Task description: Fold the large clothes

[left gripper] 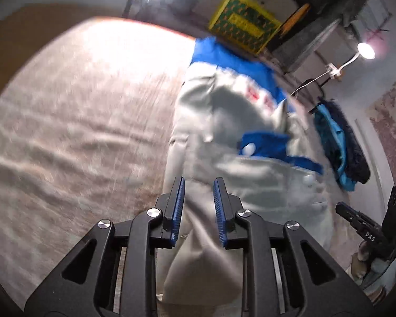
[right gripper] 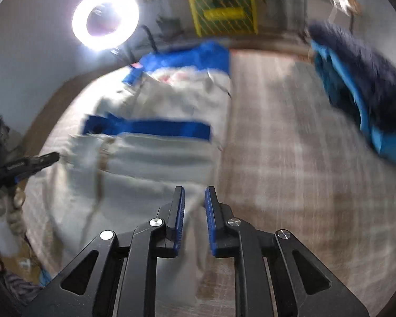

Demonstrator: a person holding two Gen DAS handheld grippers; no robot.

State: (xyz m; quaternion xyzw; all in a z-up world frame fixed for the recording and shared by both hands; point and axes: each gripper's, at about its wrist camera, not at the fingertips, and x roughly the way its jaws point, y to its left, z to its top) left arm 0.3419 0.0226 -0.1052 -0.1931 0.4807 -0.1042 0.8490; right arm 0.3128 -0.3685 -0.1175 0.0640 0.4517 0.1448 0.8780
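A large grey and blue garment (left gripper: 224,137) lies on the beige bedspread (left gripper: 79,121). It also shows in the right wrist view (right gripper: 155,153), with a blue band across it. My left gripper (left gripper: 198,185) is open, its jaws apart over the garment's near grey end. My right gripper (right gripper: 194,192) is open above the garment's near right edge. The right gripper shows at the right in the left wrist view (left gripper: 361,222). The left gripper shows at the left in the right wrist view (right gripper: 34,163). Both views are blurred by motion.
A dark blue and light blue garment (right gripper: 361,89) lies at the bed's far right. A yellow crate (right gripper: 224,10) stands beyond the bed. A ring light (right gripper: 105,18) shines at the far left, and a small lamp (left gripper: 366,50) on the wall.
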